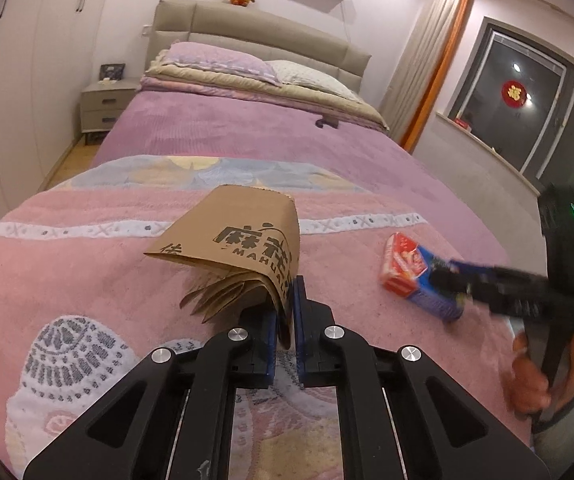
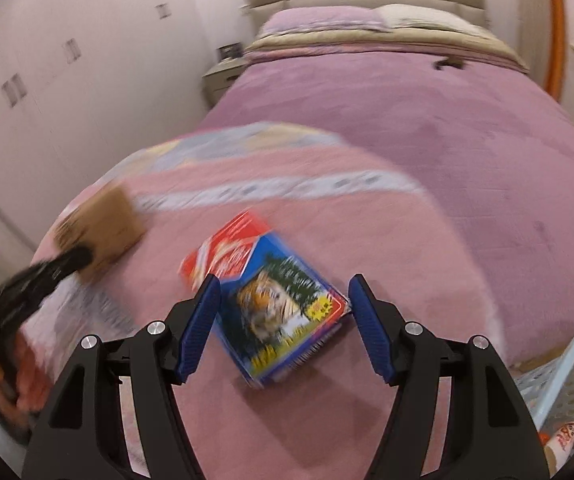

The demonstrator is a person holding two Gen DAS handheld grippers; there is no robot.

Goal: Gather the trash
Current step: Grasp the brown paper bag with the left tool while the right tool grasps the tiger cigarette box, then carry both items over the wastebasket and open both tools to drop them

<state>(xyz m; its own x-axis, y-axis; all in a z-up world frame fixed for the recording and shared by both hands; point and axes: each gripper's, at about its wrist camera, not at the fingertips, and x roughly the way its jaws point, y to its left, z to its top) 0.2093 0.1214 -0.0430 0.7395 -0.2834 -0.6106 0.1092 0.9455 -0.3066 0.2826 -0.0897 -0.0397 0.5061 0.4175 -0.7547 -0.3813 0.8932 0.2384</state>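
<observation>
Left claw (image 1: 285, 316) clenched on the near corner of a folded brown paper bag (image 1: 239, 248), blue pads pinching the paper; bag lifted off the pink blanket (image 1: 87, 272) at that corner, far end fanned out above the bed. Right claw (image 2: 283, 328) released, fingers (image 2: 201, 320) spread either side of a red and blue box (image 2: 271, 300) lying flat on the blanket; pads apart from the box walls, a gap on the right side, left pad just beside the box edge. Box set near the foot edge of the bed (image 2: 427, 128), tilted, red end pointing toward the headboard (image 1: 263, 28). Bag well apart from the box, toward the left edge of the bed. Between the two, bare blanket. Beyond both, a broad stretch of purple cover up to the pillows (image 1: 223, 62), with one small dark thing (image 1: 327, 122) near the right edge. Past the foot corner on the right, a pale blue perforated basket (image 2: 567, 360), something red and white inside. Left of the bed, a narrow floor strip beside the wardrobe (image 1: 19, 80) and a nightstand (image 1: 105, 108). A hand (image 1: 531, 376) gripping the right handle, blurred.
</observation>
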